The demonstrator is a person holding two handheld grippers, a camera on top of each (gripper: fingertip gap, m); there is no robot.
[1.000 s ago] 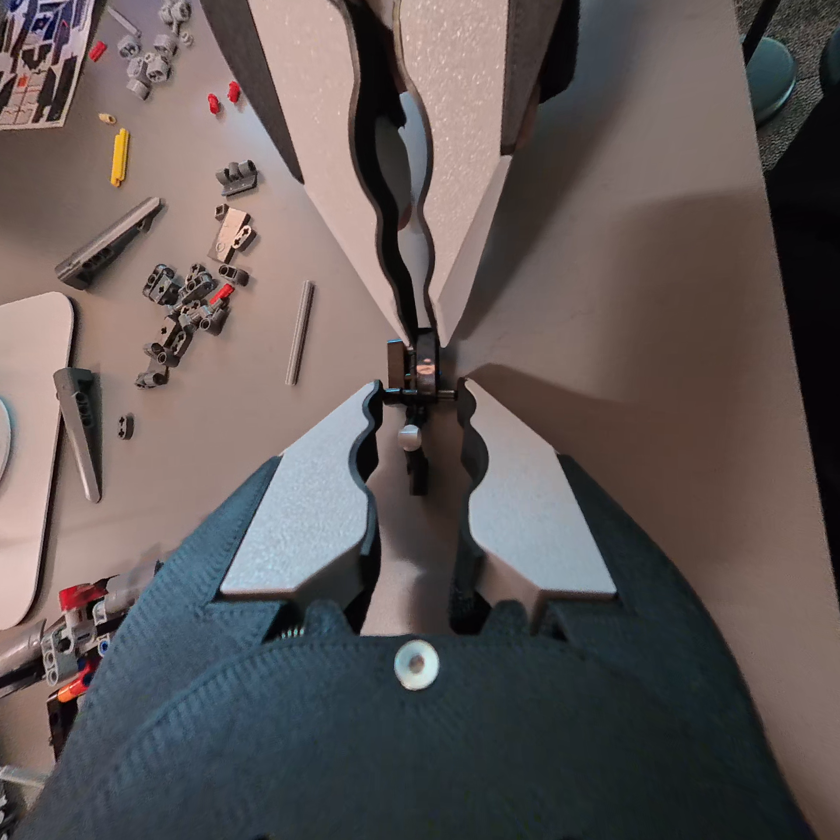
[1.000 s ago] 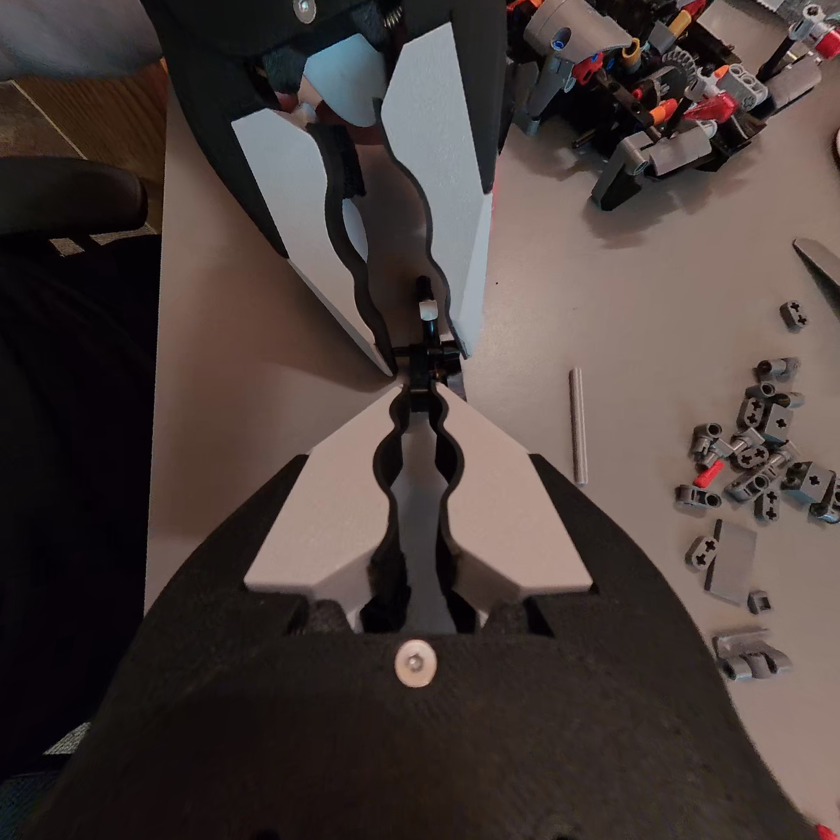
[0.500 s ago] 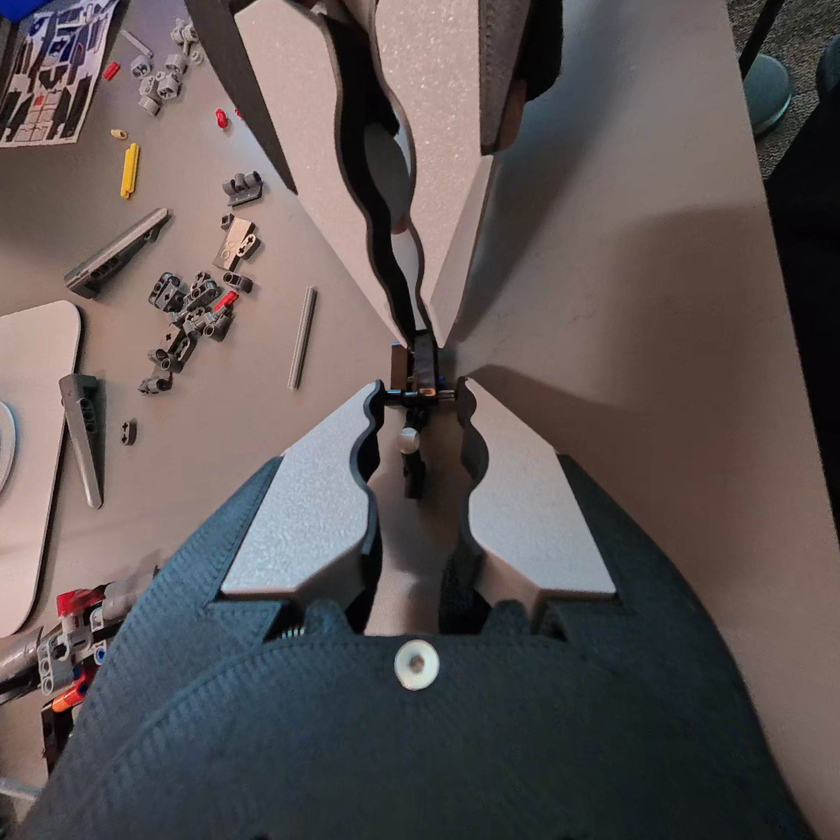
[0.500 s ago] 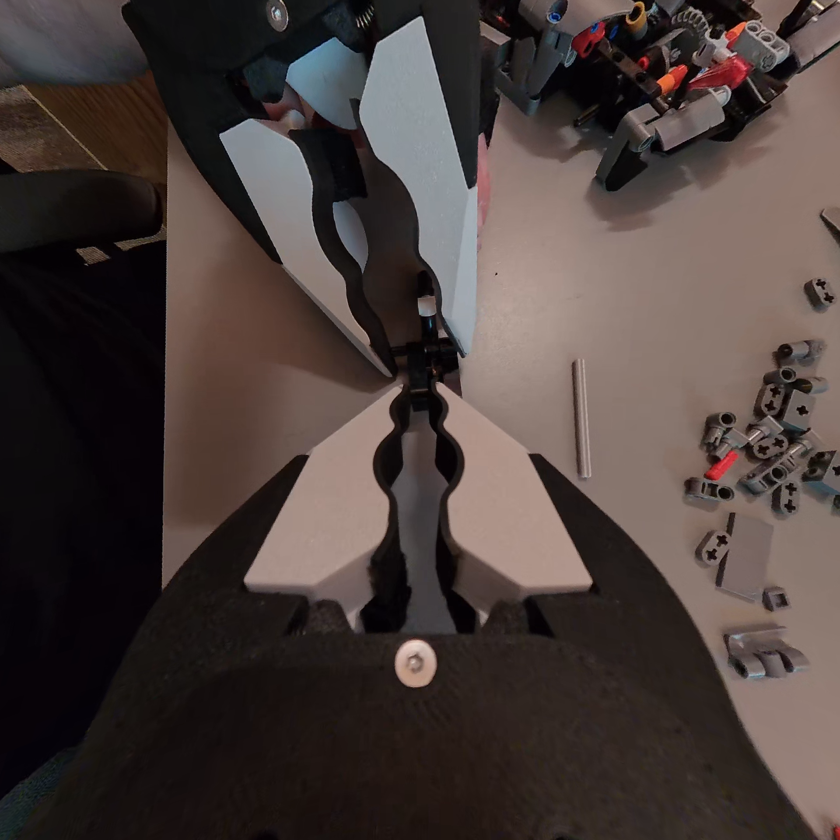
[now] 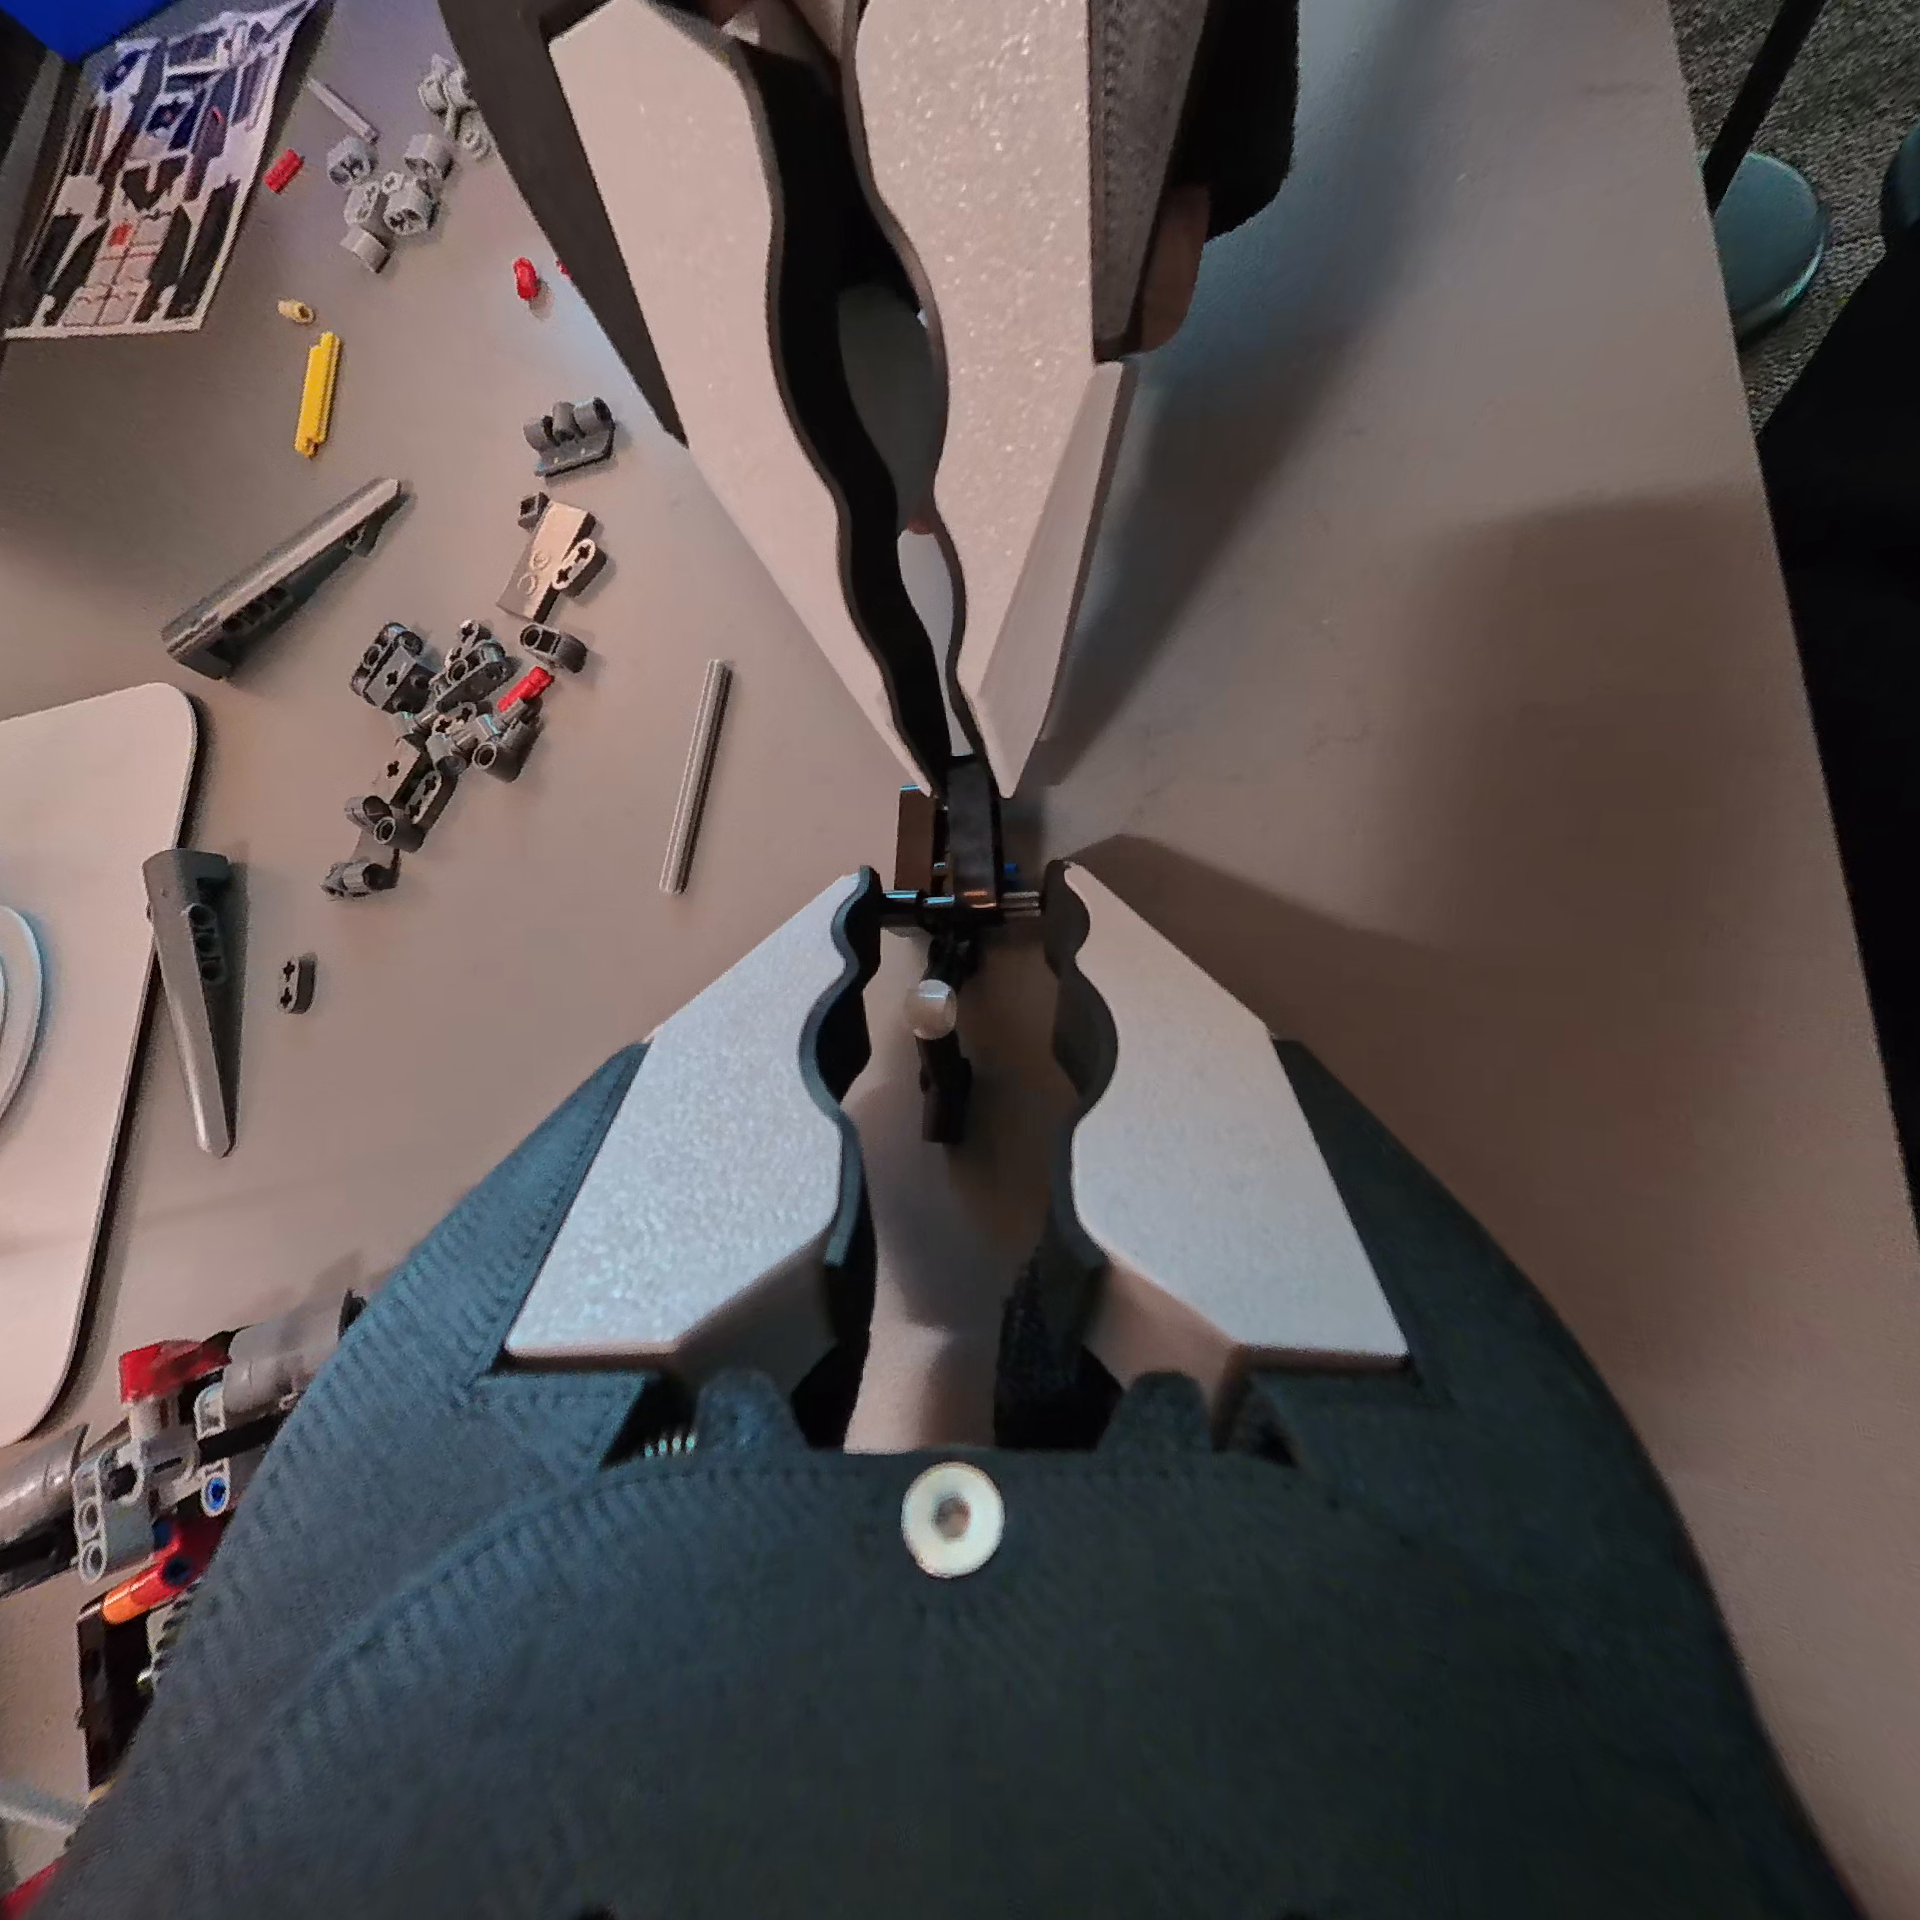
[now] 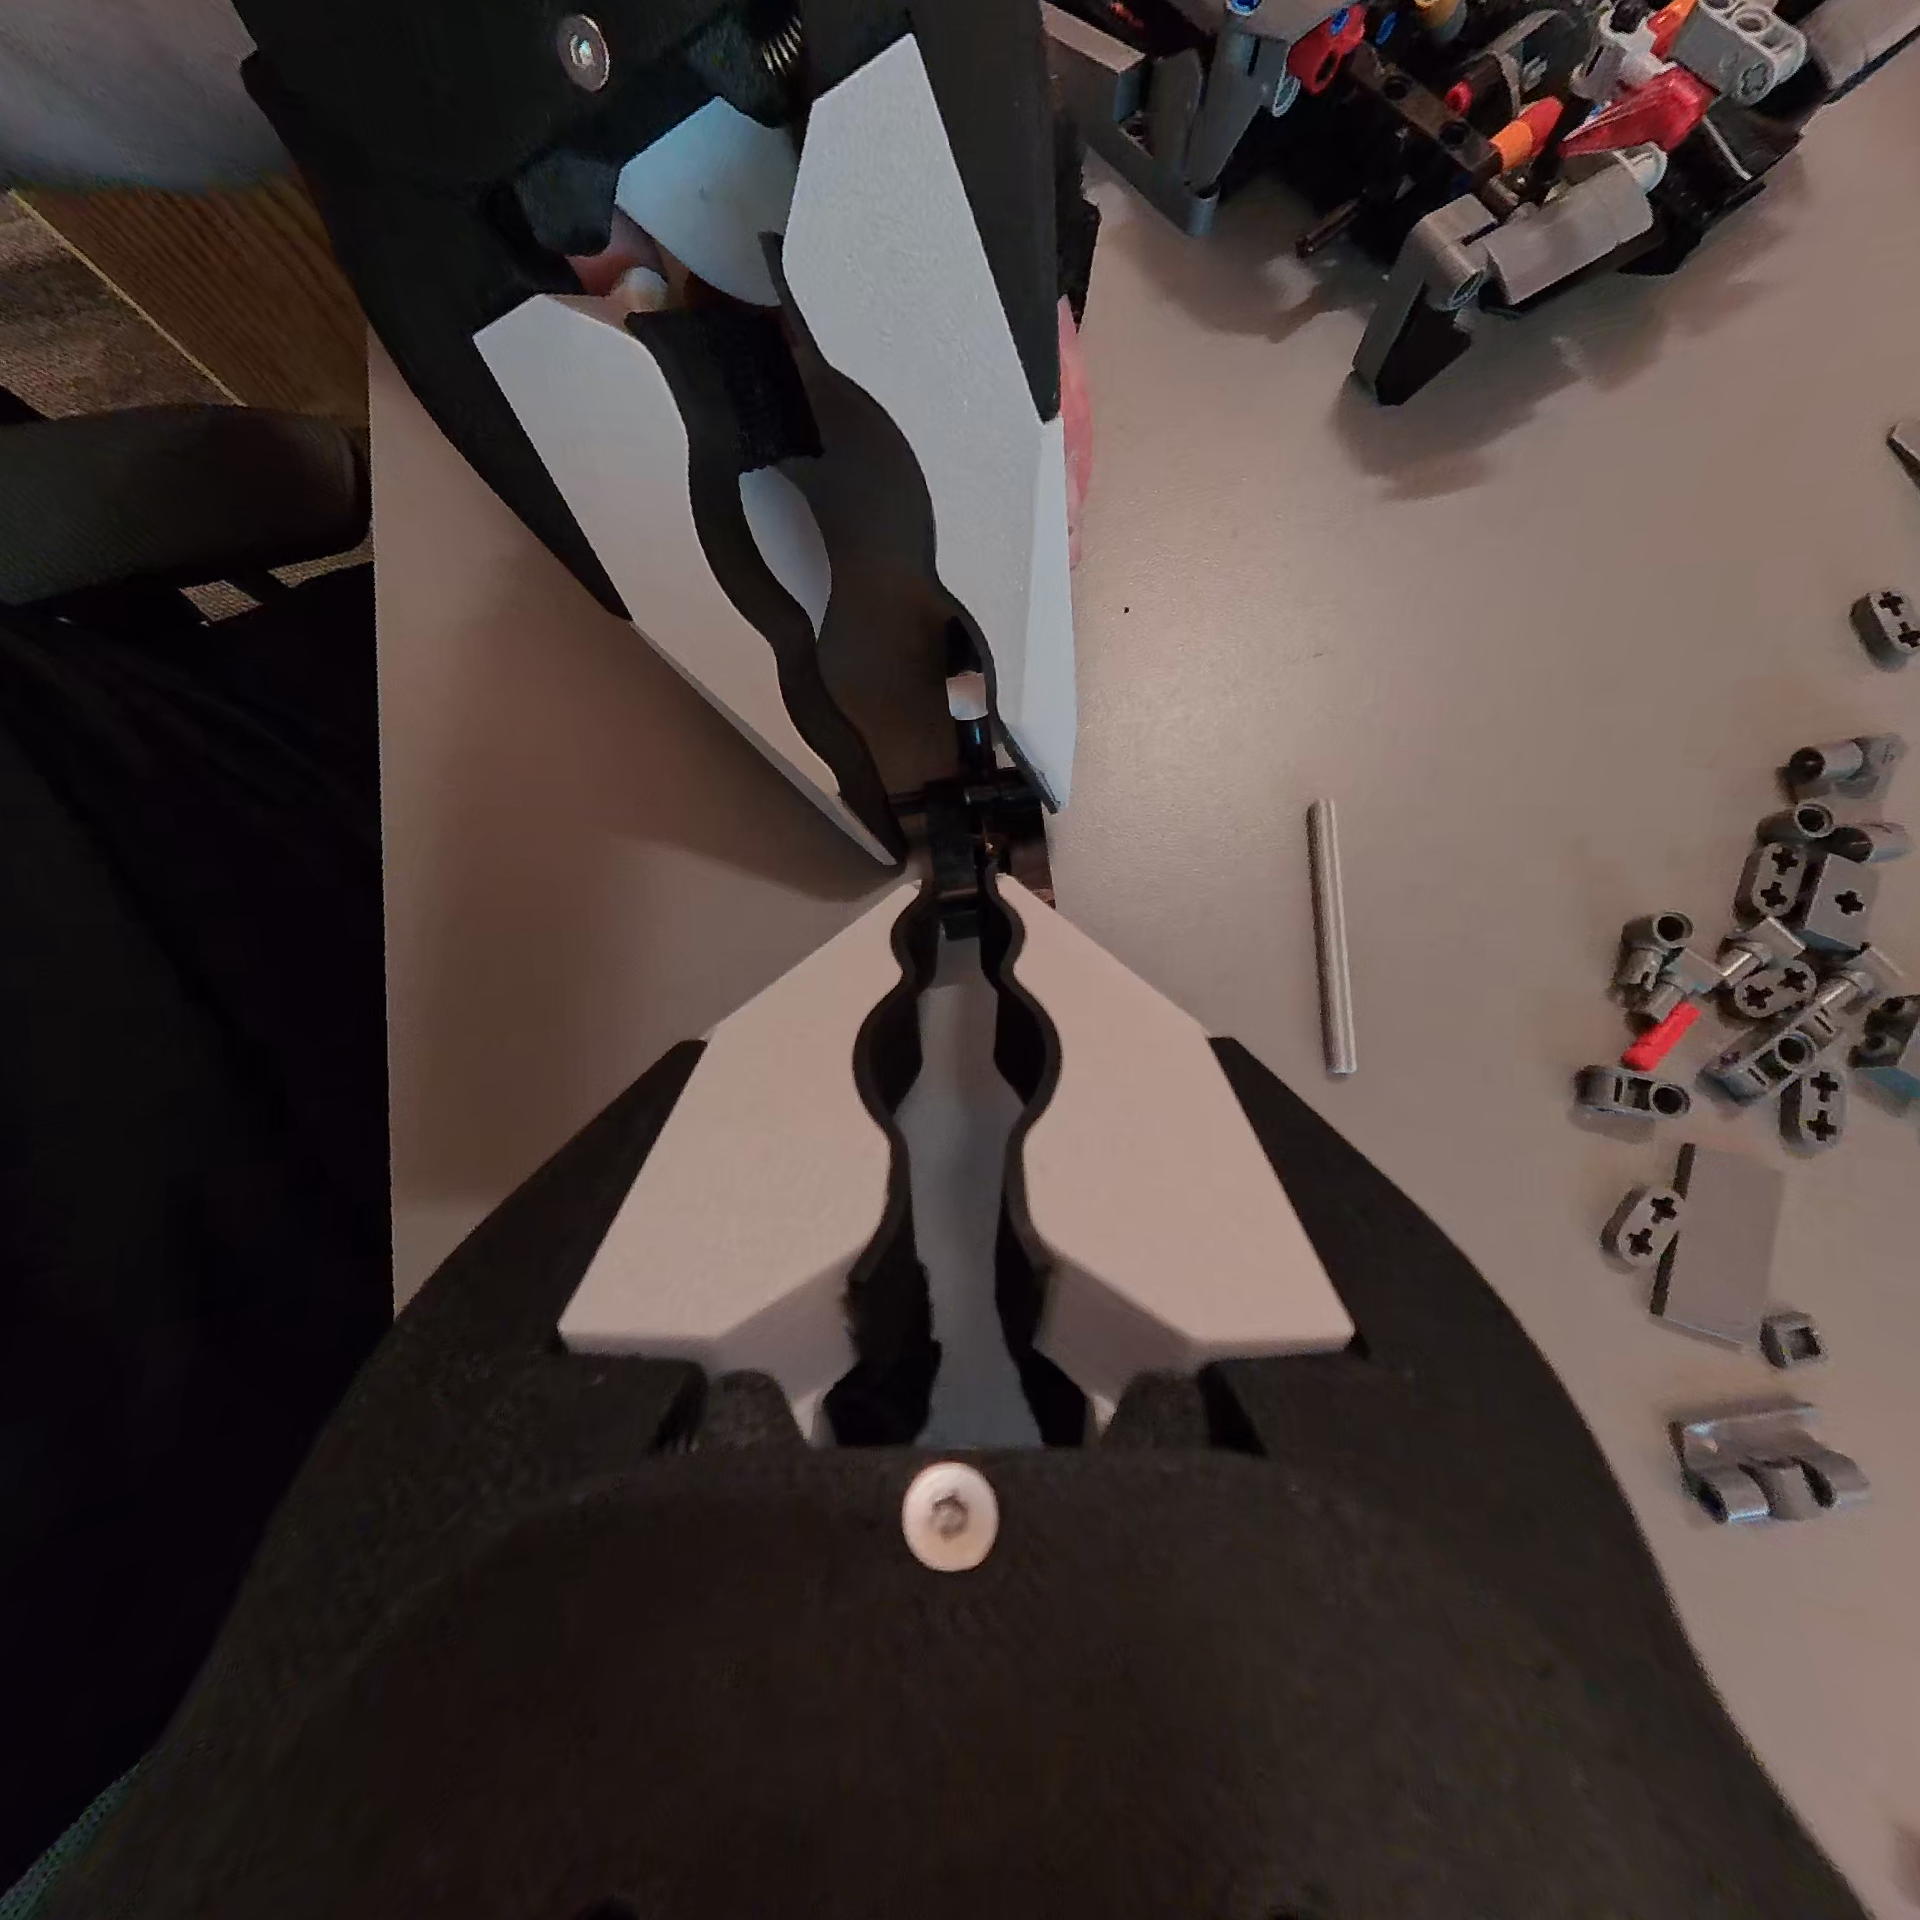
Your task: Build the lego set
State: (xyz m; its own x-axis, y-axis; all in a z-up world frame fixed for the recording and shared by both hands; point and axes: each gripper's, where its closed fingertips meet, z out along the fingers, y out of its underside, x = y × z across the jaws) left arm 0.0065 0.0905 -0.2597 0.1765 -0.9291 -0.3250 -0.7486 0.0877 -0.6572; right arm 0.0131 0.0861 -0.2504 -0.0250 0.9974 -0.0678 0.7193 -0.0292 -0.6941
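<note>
Grippers meet tip to tip above the worktop: right gripper jaws pinched nearly closed on a small black building-toy assembly, left gripper jaws part-open, clamping its cross-axle ends.
</note>
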